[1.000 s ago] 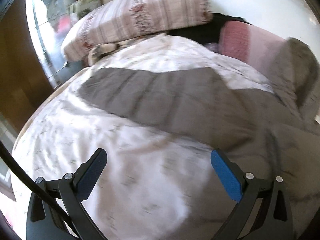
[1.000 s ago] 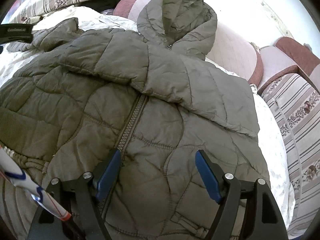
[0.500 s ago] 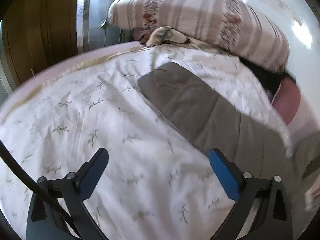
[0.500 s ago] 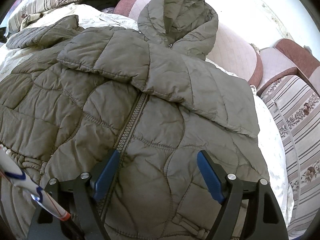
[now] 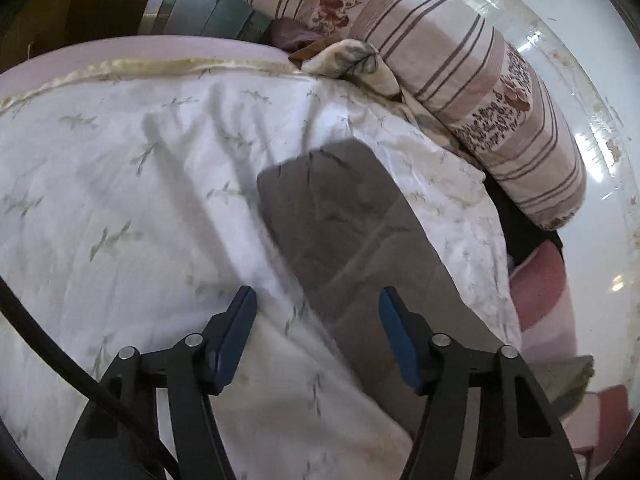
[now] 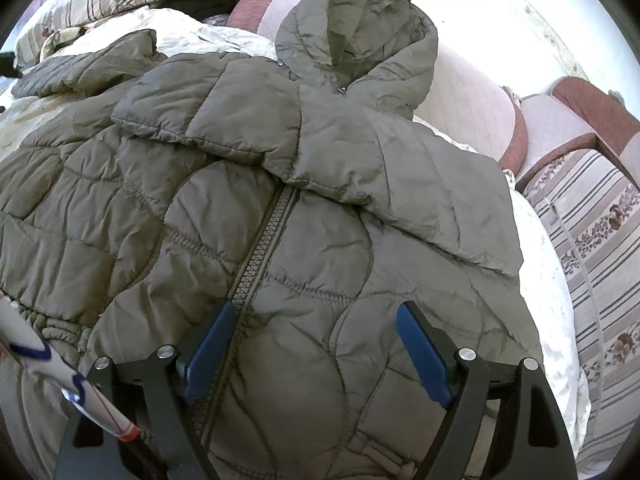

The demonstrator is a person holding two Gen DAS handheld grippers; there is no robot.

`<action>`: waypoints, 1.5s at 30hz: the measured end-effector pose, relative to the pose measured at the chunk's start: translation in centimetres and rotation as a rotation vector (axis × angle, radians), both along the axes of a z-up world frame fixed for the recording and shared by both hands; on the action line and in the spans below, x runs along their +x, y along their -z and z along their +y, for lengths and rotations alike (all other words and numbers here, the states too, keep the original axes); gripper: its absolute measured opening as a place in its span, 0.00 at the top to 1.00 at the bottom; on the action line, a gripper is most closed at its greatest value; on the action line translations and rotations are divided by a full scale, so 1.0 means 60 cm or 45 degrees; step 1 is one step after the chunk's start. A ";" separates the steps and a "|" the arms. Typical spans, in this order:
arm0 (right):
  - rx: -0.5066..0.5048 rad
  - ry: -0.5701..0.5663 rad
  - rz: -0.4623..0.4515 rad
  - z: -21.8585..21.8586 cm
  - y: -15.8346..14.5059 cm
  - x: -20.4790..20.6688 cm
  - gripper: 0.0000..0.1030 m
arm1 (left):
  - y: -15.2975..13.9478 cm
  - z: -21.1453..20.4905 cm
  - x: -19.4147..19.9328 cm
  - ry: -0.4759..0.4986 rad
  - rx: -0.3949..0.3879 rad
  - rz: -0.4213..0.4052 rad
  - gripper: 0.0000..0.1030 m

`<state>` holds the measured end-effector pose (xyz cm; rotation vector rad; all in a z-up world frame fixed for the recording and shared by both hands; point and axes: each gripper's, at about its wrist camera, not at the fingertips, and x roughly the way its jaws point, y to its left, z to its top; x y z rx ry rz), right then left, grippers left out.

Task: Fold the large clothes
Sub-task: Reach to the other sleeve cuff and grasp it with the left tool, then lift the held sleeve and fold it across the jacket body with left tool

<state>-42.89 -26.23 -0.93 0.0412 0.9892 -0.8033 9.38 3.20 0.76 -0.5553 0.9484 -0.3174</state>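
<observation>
An olive-grey quilted hooded jacket (image 6: 280, 208) lies spread front-up on the bed, zipper closed, hood (image 6: 360, 36) toward the headboard cushions. Its right sleeve is folded across the chest; its left sleeve (image 6: 92, 68) stretches out to the left. My right gripper (image 6: 312, 340) is open and empty just above the jacket's lower front, beside the zipper. In the left wrist view the outstretched sleeve (image 5: 352, 232) lies flat on the white bedspread (image 5: 120, 200), cuff end far from me. My left gripper (image 5: 316, 320) is open and empty above the sleeve's edge.
A striped floral pillow (image 5: 460, 68) lies beyond the sleeve near the bed's head. Pink and maroon cushions (image 6: 472, 108) and a striped bolster (image 6: 592, 264) line the right side. The bed edge with its cream trim (image 5: 120, 68) and a wooden wall are to the left.
My left gripper has swung left and come closer over the sleeve, and its jaws have narrowed while staying open. My right gripper has hardly moved.
</observation>
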 end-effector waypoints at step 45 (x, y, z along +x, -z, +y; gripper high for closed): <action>0.194 0.535 -0.563 -0.197 -0.125 -0.197 0.22 | -0.378 -0.364 -0.495 0.724 0.039 -0.738 0.89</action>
